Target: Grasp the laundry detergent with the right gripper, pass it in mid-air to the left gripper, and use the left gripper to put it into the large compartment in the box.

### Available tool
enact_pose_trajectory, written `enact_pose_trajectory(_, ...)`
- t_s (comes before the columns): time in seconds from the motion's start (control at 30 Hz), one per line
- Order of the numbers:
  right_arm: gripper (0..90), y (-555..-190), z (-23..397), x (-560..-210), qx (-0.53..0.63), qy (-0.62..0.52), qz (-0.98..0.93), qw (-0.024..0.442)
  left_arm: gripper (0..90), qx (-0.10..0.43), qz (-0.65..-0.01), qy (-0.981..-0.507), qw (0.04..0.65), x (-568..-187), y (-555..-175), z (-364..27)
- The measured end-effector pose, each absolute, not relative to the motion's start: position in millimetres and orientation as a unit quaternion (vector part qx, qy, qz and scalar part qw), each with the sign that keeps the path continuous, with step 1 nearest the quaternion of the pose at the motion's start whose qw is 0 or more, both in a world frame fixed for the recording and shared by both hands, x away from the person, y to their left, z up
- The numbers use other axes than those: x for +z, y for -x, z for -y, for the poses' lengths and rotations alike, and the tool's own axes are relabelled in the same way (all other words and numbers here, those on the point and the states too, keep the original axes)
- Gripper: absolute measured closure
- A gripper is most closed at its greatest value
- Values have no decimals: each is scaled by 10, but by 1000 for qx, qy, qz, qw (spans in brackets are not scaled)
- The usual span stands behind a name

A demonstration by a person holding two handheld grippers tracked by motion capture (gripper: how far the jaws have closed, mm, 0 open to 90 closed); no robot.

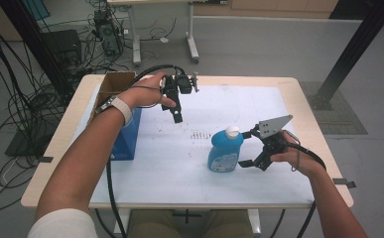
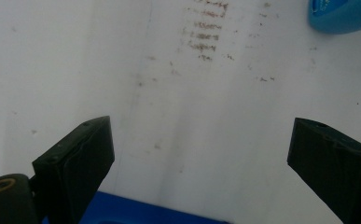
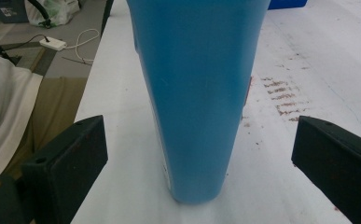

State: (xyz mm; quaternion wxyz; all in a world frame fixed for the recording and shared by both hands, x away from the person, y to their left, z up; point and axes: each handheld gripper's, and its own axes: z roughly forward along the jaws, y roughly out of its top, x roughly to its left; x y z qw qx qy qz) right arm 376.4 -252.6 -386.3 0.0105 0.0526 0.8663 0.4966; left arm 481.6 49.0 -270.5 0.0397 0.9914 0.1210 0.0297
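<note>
Straddling the bottle (image 3: 199,93), the right gripper (image 1: 253,148) had its jaws apart, ungrasped; the left gripper (image 1: 176,105) hovered spread, empty.

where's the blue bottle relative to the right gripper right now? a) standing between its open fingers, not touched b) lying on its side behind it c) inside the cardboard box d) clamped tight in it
a: the blue bottle stands upright on the table, with gaps on both sides to the right gripper fingers.
</note>
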Motion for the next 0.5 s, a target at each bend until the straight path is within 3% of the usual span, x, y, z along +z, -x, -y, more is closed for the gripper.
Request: enact_pose_trajectory(0.5,26,-3760,2529,-3875,496,-55,-866,10,76,30,-121,-991,39,-2710,-4813,-489)
